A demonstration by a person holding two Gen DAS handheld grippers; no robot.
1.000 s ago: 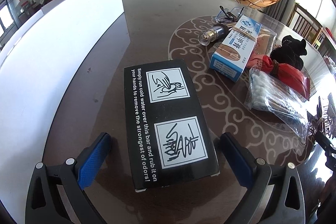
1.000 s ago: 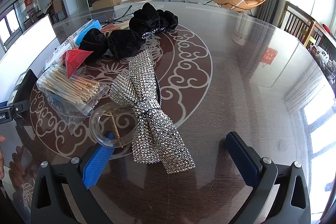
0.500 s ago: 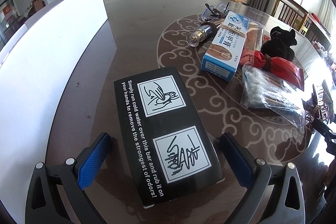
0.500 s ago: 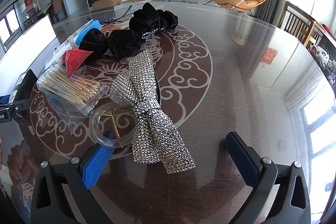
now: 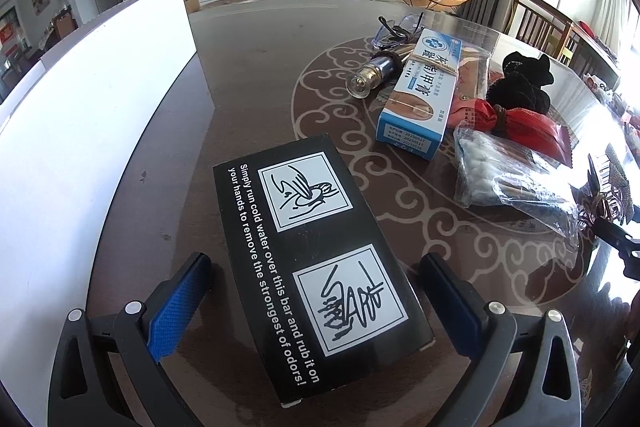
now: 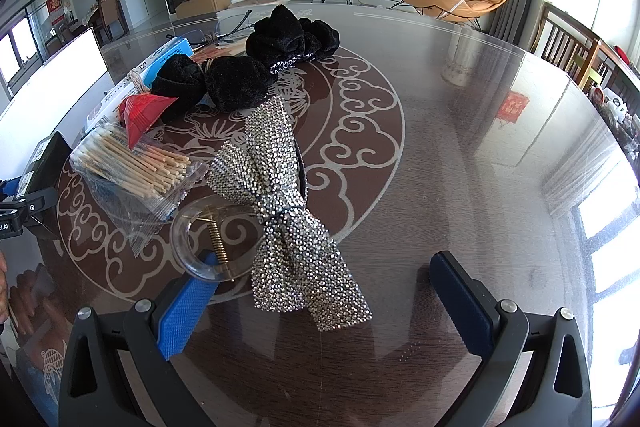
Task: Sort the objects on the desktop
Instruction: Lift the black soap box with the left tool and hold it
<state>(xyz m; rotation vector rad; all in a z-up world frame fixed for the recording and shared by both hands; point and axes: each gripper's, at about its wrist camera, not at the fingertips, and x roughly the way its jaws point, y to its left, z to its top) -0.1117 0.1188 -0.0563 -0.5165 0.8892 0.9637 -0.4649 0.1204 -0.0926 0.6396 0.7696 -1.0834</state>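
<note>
Lower centre of frame: left gripper (image 5: 316, 301) spread apart astride black box (image 5: 316, 267); skewed box risks corner-pinch, slipping.

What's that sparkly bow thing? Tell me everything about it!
The sparkly bow is a big hair clip covered in tiny silver rhinestones, pinched at its middle. It lies flat on the glossy table, one tail resting over a clear ring with a gold spring. The open right gripper sits around its near end, not touching.
</note>
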